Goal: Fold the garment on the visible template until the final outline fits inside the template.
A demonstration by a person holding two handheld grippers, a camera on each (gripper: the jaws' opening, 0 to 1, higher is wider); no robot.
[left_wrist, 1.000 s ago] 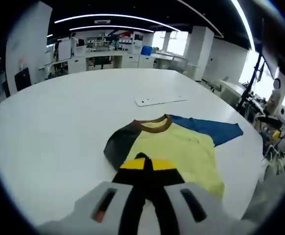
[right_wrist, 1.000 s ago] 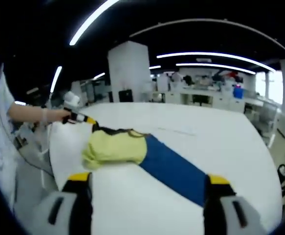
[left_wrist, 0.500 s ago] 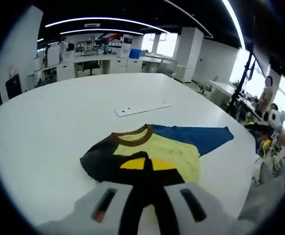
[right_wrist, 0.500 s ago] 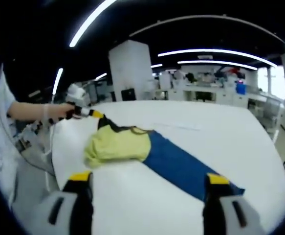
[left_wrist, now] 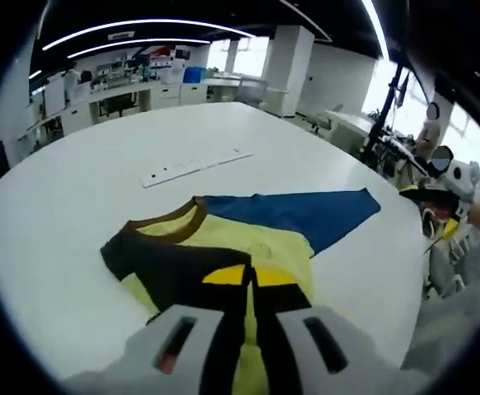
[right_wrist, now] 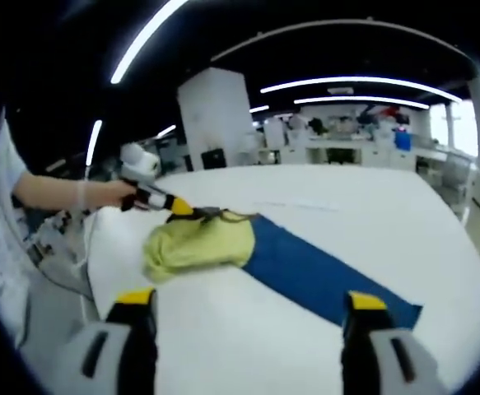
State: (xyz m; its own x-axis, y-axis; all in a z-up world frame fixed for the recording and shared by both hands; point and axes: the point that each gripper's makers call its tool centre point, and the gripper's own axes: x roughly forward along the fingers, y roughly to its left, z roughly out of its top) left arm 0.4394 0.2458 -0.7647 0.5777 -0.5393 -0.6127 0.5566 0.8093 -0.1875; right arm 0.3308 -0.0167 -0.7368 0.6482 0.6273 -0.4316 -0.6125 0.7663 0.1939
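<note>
White table spans most of both views, set in an open lab room with benches and ceiling light strips behind.

Garment lies on the table near its edge: a T-shirt with yellow body, one dark sleeve, one blue sleeve and a brown collar. In the right gripper view the garment shows bunched at the yellow part, with the blue sleeve stretched flat toward the right.

White strip with small holes lies flat on the table beyond the collar, apart from the shirt. Cannot tell whether this is the template.

Left gripper: yellow-tipped jaws pressed together, clamped on the garment where dark sleeve meets yellow body. Seen from the right gripper view, the left gripper sits at the far end of the yellow cloth, held by a hand.

Right gripper: jaws spread wide, holding nothing, above bare table just short of the shirt.
</note>
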